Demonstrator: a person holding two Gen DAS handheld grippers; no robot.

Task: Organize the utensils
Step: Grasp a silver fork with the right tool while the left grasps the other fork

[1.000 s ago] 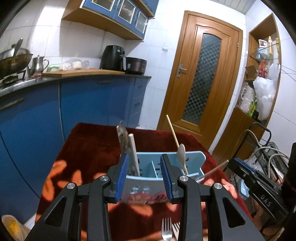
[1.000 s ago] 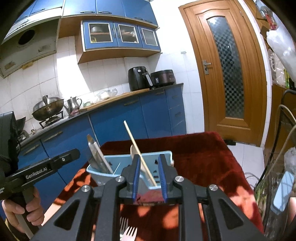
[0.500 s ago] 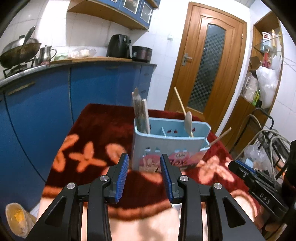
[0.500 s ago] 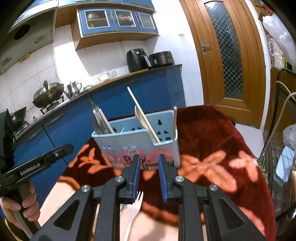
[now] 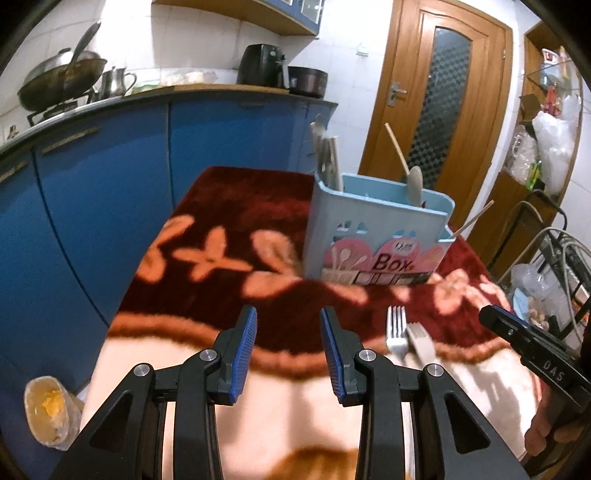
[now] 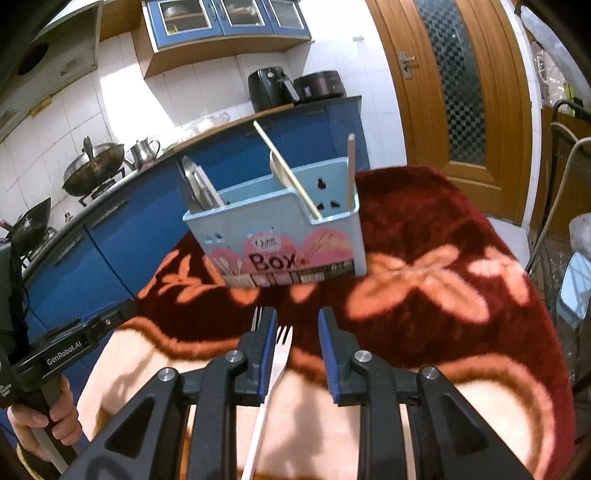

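While the left gripper gapes empty over plush floral cloth, the right gripper, opening, straddles a slim white plastic fork.

Background only, from my feeds: blue cabinets run along the left wall, worktop on top. On it I see a wok on a burner, a steel kettle, a black air fryer and a dark cooker pot just beside it. Glass-front wall cupboards above. Wooden door with patterned glass at the back. Shelf unit with white plastic bags on the right. Red floral cloth covers the bench.
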